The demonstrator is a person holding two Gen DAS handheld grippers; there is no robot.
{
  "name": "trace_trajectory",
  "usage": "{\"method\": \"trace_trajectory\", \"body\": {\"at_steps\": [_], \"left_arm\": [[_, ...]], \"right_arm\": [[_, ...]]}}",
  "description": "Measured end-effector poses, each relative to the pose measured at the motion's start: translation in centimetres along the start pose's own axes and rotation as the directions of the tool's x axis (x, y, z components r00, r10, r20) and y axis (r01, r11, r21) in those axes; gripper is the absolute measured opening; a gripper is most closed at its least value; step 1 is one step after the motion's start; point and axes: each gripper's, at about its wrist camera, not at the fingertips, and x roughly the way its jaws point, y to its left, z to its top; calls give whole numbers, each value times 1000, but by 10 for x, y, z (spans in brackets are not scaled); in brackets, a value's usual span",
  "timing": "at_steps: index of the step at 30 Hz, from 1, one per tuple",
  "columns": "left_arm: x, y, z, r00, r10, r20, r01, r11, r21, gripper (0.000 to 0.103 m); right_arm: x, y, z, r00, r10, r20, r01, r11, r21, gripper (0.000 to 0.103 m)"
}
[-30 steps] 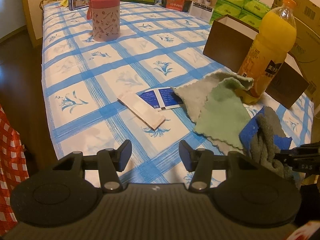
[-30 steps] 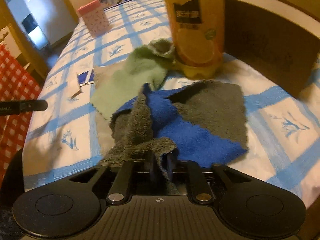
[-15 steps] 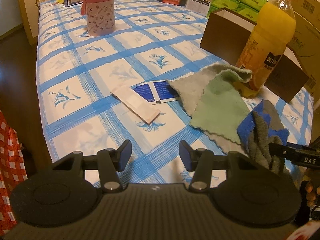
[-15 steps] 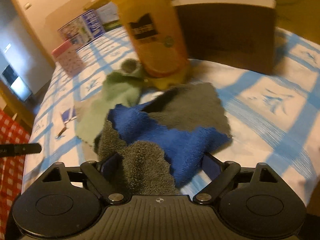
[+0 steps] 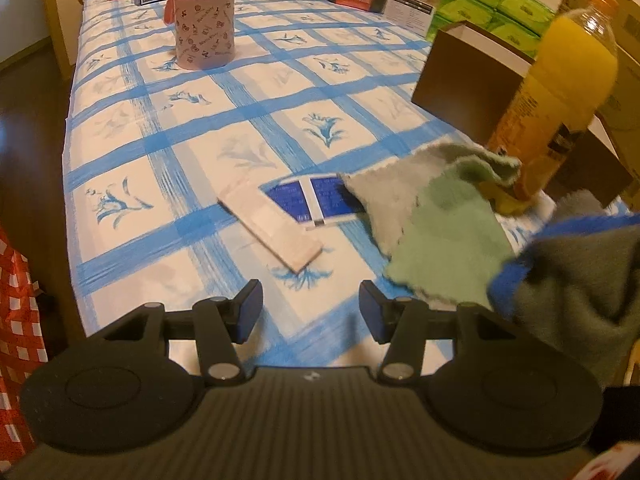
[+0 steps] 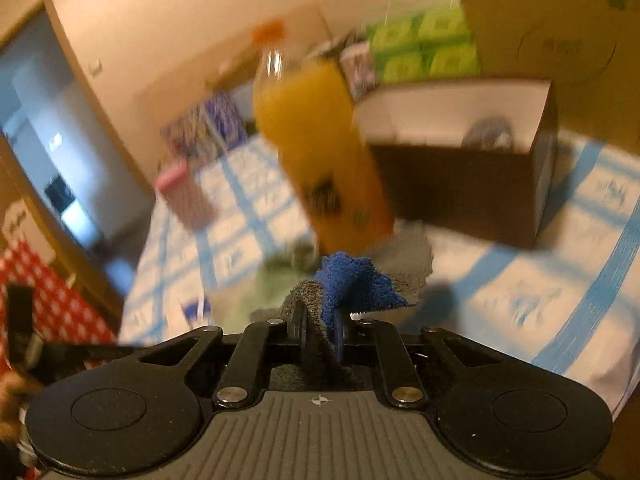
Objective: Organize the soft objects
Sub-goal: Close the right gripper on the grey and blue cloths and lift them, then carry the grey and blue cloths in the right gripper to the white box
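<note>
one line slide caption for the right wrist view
Right gripper shut on a blue-and-grey terry cloth, before an orange juice bottle and open brown box.

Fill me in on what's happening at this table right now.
A person with a gripper in each hand is sorting cloths. The right gripper has just closed on the blue and grey cloth and holds it raised off the checked tablecloth, in front of the orange juice bottle and the brown box. The left gripper hangs open and empty. The green cloth lies on the table.
</note>
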Motion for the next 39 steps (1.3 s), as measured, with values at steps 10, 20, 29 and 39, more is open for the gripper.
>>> {"method": "trace_trajectory", "body": {"at_steps": [10,20,29,39], "left_arm": [[47,0,32,992,127,-22,-129,987,-94,56],[51,15,26,983,179,-25,-180,983,-36,53],[34,31,14,986,166,-7,-163,976,148,49],[50,33,26,996,85,-41,-75,975,211,41]], "right_arm": [[10,-25,26,993,-87,84,84,996,30,13],[16,-41,24,991,-120,61,117,992,56,13],[18,-48,20,989,-140,39,137,988,78,13],[16,-46,20,989,-148,31,146,987,70,13]]}}
